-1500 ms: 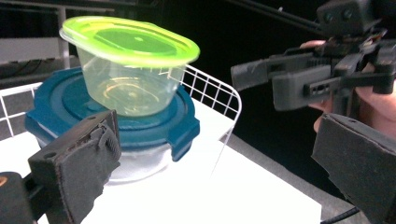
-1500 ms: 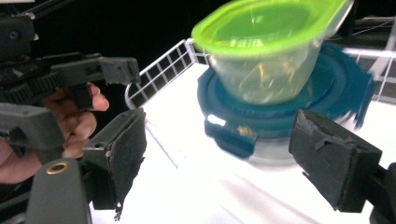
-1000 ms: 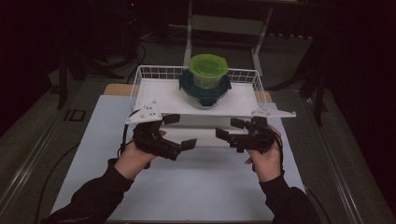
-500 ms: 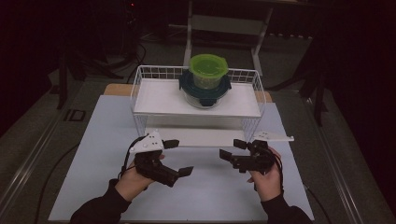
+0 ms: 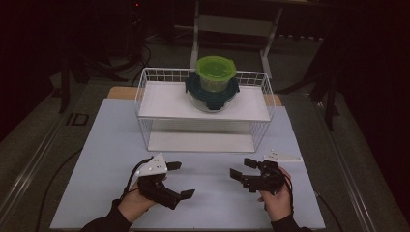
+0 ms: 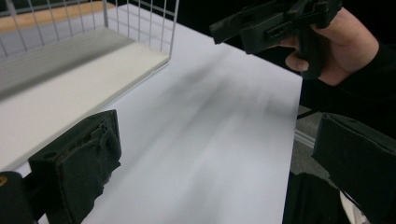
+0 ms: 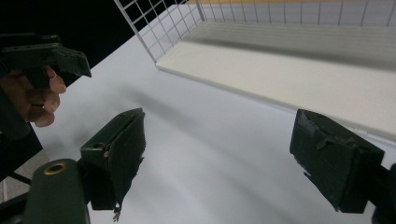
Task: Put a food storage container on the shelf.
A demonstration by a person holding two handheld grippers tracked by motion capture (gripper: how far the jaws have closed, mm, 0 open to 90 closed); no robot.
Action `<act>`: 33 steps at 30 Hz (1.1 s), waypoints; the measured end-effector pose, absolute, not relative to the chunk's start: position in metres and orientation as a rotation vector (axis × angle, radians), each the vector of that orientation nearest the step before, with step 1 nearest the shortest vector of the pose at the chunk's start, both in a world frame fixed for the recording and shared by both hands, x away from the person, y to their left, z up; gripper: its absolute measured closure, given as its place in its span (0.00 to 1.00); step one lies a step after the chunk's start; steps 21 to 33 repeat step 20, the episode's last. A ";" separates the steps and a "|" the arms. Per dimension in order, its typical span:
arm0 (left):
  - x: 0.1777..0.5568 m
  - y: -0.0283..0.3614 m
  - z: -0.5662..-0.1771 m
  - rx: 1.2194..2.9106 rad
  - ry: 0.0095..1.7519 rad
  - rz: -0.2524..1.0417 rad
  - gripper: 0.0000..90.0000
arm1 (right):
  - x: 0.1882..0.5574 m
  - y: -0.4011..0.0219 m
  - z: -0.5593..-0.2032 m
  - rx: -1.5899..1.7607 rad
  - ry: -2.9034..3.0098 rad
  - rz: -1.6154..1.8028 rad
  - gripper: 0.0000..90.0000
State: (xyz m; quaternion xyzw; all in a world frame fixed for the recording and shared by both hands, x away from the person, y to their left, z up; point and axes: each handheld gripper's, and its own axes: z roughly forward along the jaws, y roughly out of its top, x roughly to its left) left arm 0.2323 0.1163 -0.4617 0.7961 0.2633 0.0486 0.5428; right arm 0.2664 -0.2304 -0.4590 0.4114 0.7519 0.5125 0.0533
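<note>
Setting reads as a lab recording station: white worktop (image 5: 111, 159) under a fixed overhead camera, dark blacked-out surroundings, metal stand legs (image 5: 196, 36) behind, cable (image 5: 53, 179) trailing over the grey floor (image 5: 29, 145), and a bare white wire rack (image 5: 145, 92) staged as a prop.

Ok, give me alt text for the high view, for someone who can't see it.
Two hand-held grippers, left gripper and right gripper, hover open and empty above a white table. Behind them, a white wire rack carries a green-lidded container stacked on a dark-lidded container.
</note>
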 end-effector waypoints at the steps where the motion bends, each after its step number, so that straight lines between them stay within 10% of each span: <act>1: 0.232 0.117 -0.464 1.893 0.628 0.117 0.01 | 0.265 -0.231 -0.461 1.254 2.290 1.548 0.19; 33: 0.221 0.128 -0.494 1.886 0.680 0.134 0.01 | 0.258 -0.237 -0.487 1.244 2.305 1.469 0.18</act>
